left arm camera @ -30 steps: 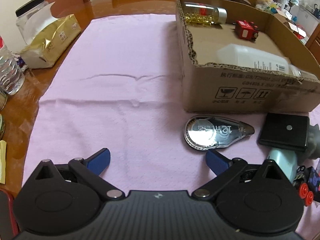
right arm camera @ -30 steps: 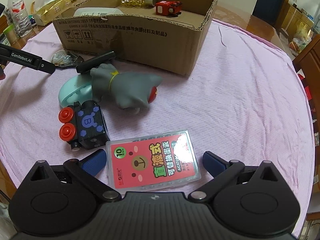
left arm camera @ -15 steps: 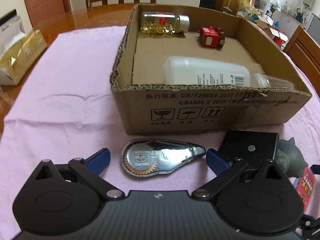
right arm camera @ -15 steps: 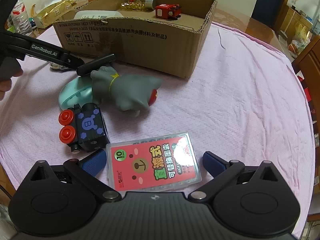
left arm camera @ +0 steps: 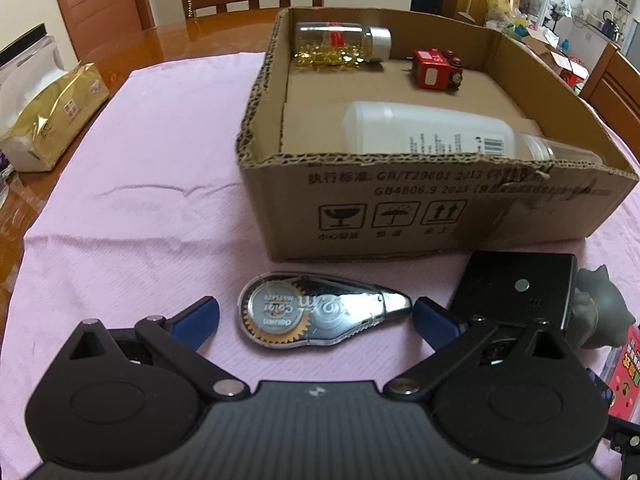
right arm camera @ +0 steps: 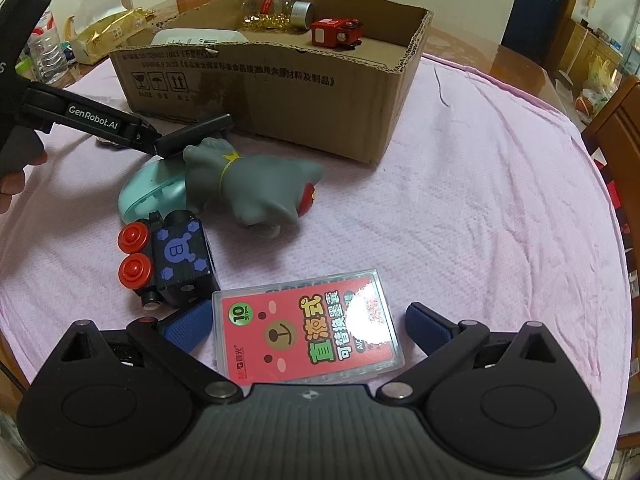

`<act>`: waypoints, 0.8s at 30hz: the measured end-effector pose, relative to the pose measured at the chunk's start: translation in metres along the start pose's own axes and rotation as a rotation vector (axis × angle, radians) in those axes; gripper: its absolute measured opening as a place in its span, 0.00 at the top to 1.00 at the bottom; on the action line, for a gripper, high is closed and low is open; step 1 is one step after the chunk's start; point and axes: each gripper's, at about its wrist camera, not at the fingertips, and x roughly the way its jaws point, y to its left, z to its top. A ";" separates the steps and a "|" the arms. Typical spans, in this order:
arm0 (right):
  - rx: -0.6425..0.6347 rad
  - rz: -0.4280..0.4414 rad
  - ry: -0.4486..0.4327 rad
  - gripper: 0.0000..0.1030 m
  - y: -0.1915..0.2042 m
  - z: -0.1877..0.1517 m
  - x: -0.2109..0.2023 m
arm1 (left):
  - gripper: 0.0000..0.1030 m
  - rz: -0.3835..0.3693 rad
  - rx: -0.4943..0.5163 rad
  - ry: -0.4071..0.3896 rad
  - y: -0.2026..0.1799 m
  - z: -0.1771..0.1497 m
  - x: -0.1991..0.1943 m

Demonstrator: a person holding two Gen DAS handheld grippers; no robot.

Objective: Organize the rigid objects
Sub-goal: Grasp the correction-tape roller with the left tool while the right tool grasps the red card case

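Left gripper (left arm camera: 316, 318) spread wide and empty, blue pads to either side of the correction tape dispenser (left arm camera: 320, 316), which lies flat on the pink cloth (left arm camera: 152, 184) just short of the cardboard box (left arm camera: 400, 208). Long axis of the dispenser running crosswise between the pads, rounded geared end toward the left pad, tapered tip pointing right and almost touching the right pad. Probably an awkward bite as aligned: closing now would pinch it end to end along its length, so likely better after a turn of the wrist to take it across the narrow width. Box directly ahead and beyond, already holding a capsule jar (left arm camera: 342, 42), a red toy block (left arm camera: 436, 68) and a white bottle (left arm camera: 432, 132). Right gripper (right arm camera: 308, 326) likewise open and empty, straddling the red card case (right arm camera: 308, 334), whose long side runs away from the tongs with a slight tilt. Left clearly the nearer tool for the dispenser; right well apart, beyond the grey toy figure (right arm camera: 260, 188) and the black toy train (right arm camera: 172, 260).
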 end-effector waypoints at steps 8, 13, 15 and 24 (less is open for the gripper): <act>-0.008 0.004 0.035 0.00 0.000 0.006 0.001 | 0.04 -0.013 0.017 0.001 -0.006 0.004 0.003; -0.019 0.013 0.039 0.04 0.003 0.007 0.000 | 0.09 -0.022 0.031 0.000 -0.007 0.005 0.002; -0.031 0.018 0.038 0.07 0.005 0.007 -0.002 | 0.13 -0.024 0.036 -0.002 -0.007 0.006 0.002; -0.036 0.024 0.083 0.08 0.006 0.008 -0.003 | 0.13 -0.046 0.070 0.024 -0.004 0.009 0.000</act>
